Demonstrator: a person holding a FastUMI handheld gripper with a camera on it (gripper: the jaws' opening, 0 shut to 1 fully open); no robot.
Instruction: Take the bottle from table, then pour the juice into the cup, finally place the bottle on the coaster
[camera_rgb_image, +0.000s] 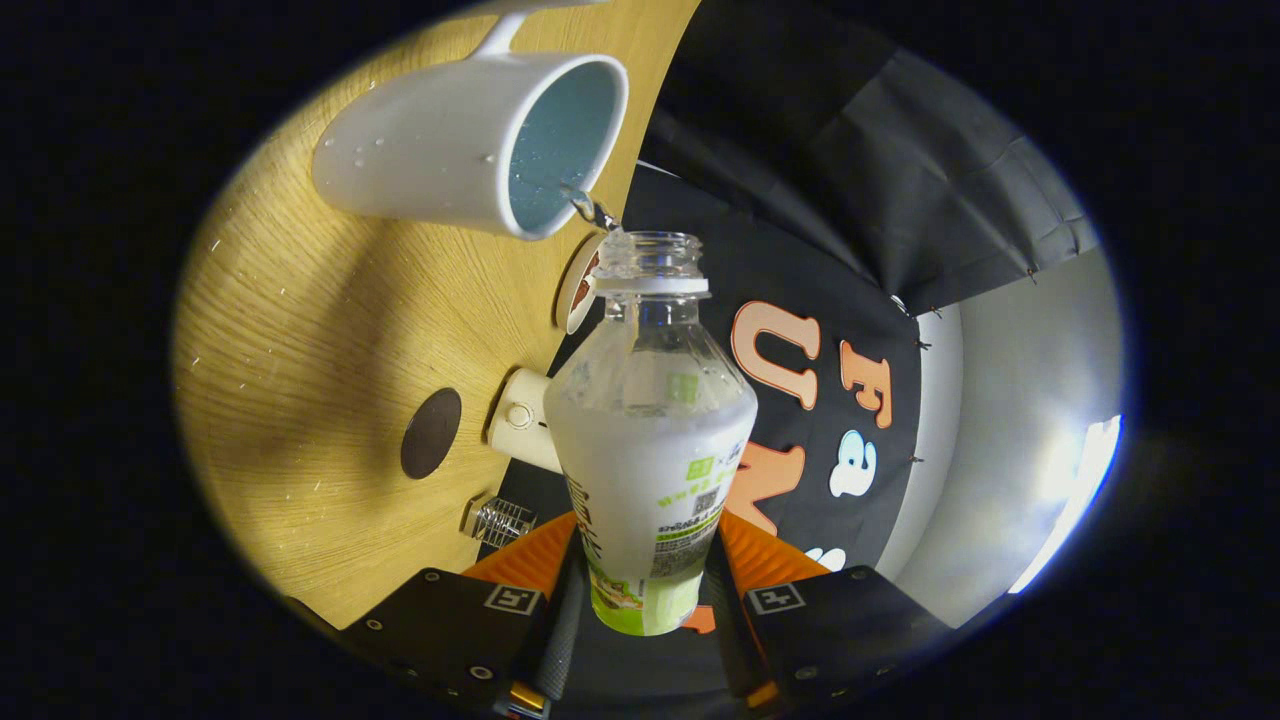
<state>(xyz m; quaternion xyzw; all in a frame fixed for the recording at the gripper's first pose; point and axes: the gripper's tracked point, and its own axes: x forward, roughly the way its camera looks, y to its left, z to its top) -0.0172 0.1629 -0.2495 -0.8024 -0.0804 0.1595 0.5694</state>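
Note:
My gripper (648, 570) is shut on a clear plastic bottle (650, 440) with a green and white label, both orange fingers (525, 560) pressing its lower body. The bottle has no cap and is tipped over, its open mouth just at the rim of a white mug (440, 150) on the wooden table (300, 330). A thin stream of liquid (590, 208) runs from the mouth into the mug, which holds pale liquid. A dark round coaster (431, 432) lies on the table beside the bottle, nearer my fingers than the mug.
A white cylinder (522, 418) and a small clear ribbed piece (500, 520) sit at the table's edge next to the bottle. Part of another round object (576, 290) shows behind the bottle's neck. Droplets dot the mug's outside and the table.

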